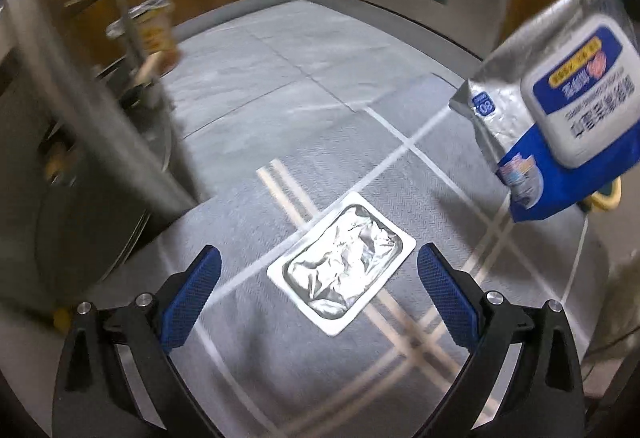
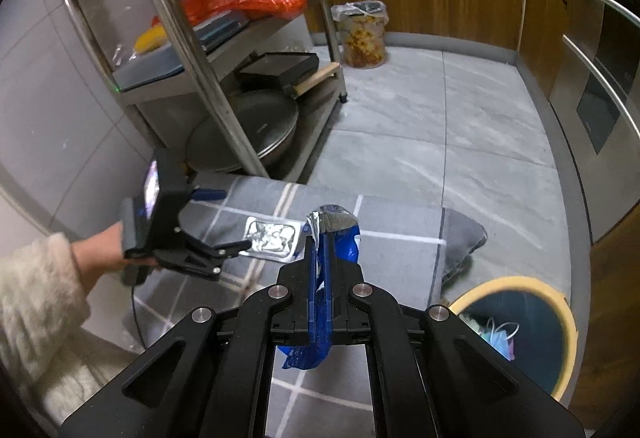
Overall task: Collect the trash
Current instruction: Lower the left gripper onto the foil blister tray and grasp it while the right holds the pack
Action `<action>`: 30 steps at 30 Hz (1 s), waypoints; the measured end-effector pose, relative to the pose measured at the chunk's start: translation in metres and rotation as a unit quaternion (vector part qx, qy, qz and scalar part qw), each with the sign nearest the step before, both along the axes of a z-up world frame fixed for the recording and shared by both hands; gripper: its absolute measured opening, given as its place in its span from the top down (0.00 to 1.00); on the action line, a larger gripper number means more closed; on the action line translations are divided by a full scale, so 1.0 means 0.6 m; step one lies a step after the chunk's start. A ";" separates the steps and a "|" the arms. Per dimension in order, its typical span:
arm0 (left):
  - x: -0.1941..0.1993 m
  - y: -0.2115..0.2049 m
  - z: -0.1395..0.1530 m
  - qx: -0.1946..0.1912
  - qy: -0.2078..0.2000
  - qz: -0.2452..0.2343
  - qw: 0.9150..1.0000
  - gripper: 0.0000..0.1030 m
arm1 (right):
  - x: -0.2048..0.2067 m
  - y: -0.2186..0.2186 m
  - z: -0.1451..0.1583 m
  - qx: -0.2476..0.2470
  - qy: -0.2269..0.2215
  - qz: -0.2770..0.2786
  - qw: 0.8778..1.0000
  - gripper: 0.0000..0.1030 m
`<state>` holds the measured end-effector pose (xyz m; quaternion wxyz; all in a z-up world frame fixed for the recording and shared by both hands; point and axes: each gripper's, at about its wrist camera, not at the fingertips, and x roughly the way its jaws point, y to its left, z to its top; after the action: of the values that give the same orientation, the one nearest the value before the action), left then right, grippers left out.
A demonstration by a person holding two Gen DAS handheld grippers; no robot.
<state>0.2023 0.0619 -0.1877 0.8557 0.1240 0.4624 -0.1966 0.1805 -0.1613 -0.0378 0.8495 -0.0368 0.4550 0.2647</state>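
Collecting in progress — your right gripper (image 2: 320, 238) clenches the wipes pack (image 1: 560, 110) near the bin (image 2: 568, 322), your left gripper (image 1: 318, 278) spread wide over the foil tray (image 1: 340, 270) on the mat (image 1: 248, 338) — next: lower, close.

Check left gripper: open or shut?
Open. The left gripper has its blue fingers spread wide either side of the foil tray on the rug, not touching it.

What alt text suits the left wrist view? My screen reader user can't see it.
The open left gripper hovers over a crumpled foil tray on a grey striped mat. At right, a blue-and-silver wipes pack hangs above the floor.
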 end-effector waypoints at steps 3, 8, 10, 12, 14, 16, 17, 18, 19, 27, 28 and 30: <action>0.018 -0.011 -0.013 -0.017 0.008 -0.035 0.999 0.06 | 0.004 -0.008 -0.004 -0.002 0.006 -0.003 1.000 0.96; 0.036 -0.038 -0.035 -0.028 0.035 -0.099 0.994 0.06 | 0.015 -0.011 -0.015 -0.007 0.017 -0.005 1.000 0.96; 0.039 -0.047 -0.052 -0.019 0.046 -0.119 0.992 0.06 | 0.021 -0.008 -0.020 -0.009 0.019 -0.004 1.000 0.96; 0.042 -0.048 -0.069 -0.005 0.055 -0.125 0.991 0.06 | 0.026 -0.004 -0.025 -0.011 0.022 0.000 1.000 0.96; 0.046 -0.049 -0.080 -0.001 0.064 -0.124 0.990 0.06 | 0.030 0.000 -0.028 -0.013 0.024 0.002 1.000 0.96; 0.047 -0.050 -0.085 -0.002 0.070 -0.131 0.989 0.06 | 0.034 0.004 -0.028 -0.013 0.023 0.003 1.000 0.96; 0.046 -0.052 -0.091 0.010 0.069 -0.133 0.989 0.06 | 0.036 0.005 -0.028 -0.013 0.023 0.004 1.000 0.96; 0.045 -0.053 -0.096 0.022 0.070 -0.136 0.988 0.06 | 0.037 0.008 -0.028 -0.012 0.022 0.005 1.000 0.96; 0.041 -0.055 -0.099 0.032 0.063 -0.143 0.987 0.06 | 0.038 0.009 -0.029 -0.012 0.022 0.005 1.000 0.96; 0.030 -0.048 -0.094 0.029 0.054 -0.113 0.992 0.22 | 0.038 0.016 -0.031 -0.012 0.025 0.008 1.000 0.96; 0.031 -0.046 -0.092 0.028 0.056 -0.108 0.992 0.25 | 0.036 0.016 -0.031 -0.011 0.025 0.009 1.000 0.96; 0.024 -0.045 -0.092 0.032 0.055 -0.103 0.993 0.28 | 0.031 0.016 -0.030 -0.011 0.024 0.008 1.000 0.96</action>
<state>0.2168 0.0348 -0.2427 0.7999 0.1869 0.4995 -0.2752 0.1991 -0.1519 -0.0556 0.8355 -0.0440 0.4779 0.2675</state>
